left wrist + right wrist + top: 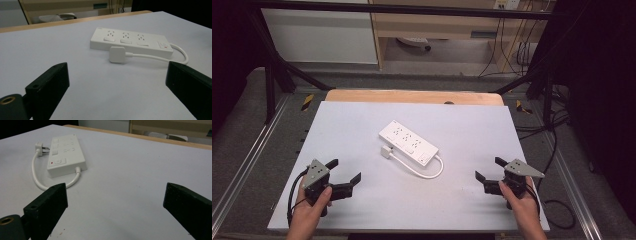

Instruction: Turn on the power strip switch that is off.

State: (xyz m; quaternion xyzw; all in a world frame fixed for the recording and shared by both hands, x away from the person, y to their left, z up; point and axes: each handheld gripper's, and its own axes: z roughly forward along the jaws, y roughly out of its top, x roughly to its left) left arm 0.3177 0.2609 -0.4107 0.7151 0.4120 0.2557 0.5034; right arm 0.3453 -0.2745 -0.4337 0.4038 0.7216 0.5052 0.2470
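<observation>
One white power strip (pixel 408 142) lies near the middle of the pale worktop (pixel 362 200), set at a slant, well apart from both tools. It carries three socket groups in a row along its top, each with a small rocker switch beside it, and at one end a larger round button with a small red mark next to it. A single white cable (pixel 427 174) leaves that end, curves round in a loop on the worktop and runs back along the strip's near side to one white plug (pixel 386 151), which lies just beside the strip. There may be faint print at one corner of the strip, but it is too small to read.

Two tools are held, one in each hand. The left tool (pixel 346 171) sits low at the near left of the worktop, jaws spread wide with nothing between them. The right tool (pixel 490 169) sits at the near right, likewise released and empty.
</observation>
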